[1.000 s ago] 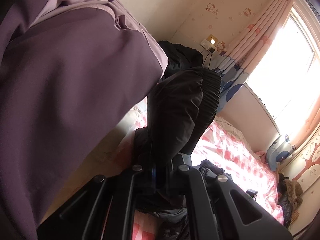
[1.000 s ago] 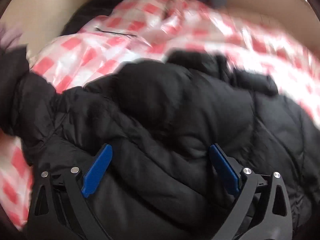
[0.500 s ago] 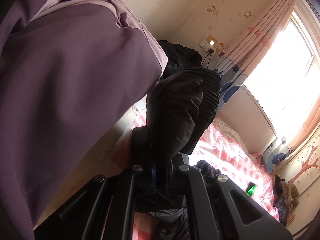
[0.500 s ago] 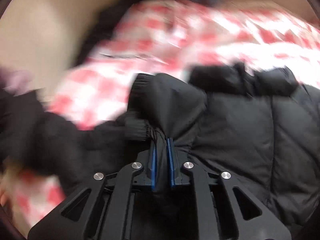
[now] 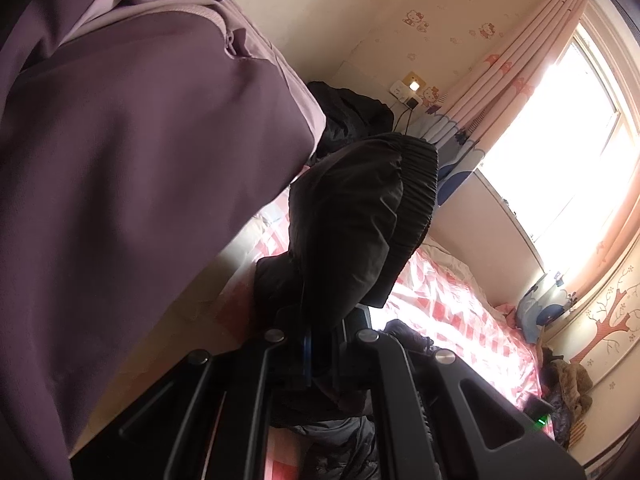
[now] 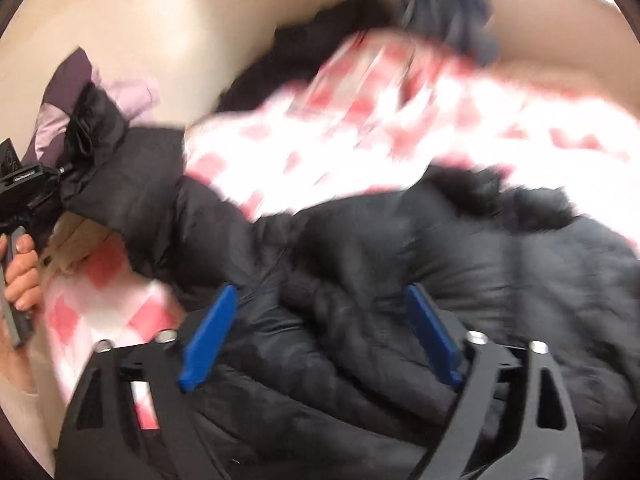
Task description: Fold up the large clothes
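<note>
A black puffer jacket (image 6: 440,260) with a fur-trimmed collar lies on the bed's red-and-white checked cover (image 6: 400,128). My right gripper (image 6: 320,320) hovers over the jacket. Its jaws are opening wide, and its blue pads (image 6: 208,340) press on nothing. The view is blurred by motion. My left gripper (image 5: 316,344) is shut on the jacket's sleeve (image 5: 352,232) near its ribbed cuff and holds it raised. In the right wrist view the sleeve (image 6: 120,168) stretches left to that gripper (image 6: 28,192), which a hand (image 6: 20,276) holds.
The person's purple top (image 5: 140,160) fills the left of the left wrist view. Dark clothes (image 5: 352,116) are piled at the bed's far end below a wall socket (image 5: 404,94). Pink curtains (image 5: 520,60) frame a bright window. More clothes (image 5: 568,380) lie at the far right.
Half a second ago my right gripper was shut on a fold of the jacket. Now it stands open and has risen. My left gripper still holds the sleeve in the same place.
</note>
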{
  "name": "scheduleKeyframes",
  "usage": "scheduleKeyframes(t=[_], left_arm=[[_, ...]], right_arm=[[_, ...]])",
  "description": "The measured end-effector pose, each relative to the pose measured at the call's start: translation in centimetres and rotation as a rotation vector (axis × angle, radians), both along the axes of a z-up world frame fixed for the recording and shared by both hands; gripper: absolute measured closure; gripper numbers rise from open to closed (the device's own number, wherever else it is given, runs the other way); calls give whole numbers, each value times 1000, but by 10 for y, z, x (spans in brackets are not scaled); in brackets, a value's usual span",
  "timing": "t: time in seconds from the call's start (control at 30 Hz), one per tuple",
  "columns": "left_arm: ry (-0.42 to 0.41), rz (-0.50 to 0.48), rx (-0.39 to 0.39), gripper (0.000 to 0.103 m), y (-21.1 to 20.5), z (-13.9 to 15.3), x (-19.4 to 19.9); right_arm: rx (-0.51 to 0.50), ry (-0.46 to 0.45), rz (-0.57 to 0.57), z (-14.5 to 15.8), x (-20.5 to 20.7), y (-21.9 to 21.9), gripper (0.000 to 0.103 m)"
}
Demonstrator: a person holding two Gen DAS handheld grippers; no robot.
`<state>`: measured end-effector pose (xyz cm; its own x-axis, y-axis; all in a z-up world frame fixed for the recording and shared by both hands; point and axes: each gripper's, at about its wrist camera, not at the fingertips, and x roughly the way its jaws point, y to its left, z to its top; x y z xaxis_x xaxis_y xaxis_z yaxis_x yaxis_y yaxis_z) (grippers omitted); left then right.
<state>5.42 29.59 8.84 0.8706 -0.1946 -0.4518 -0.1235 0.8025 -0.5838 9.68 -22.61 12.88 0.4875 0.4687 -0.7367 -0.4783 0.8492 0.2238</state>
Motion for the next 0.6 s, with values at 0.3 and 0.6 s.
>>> scheduleKeyframes(t=[0.3,0.6], left_arm=[[51,39,153,91,-4,3,2],[197,68,633,46,-36,-10,18]], right_arm=[[52,131,-338,-23,22,-99,13],[289,149,110,16,52,55,13]])
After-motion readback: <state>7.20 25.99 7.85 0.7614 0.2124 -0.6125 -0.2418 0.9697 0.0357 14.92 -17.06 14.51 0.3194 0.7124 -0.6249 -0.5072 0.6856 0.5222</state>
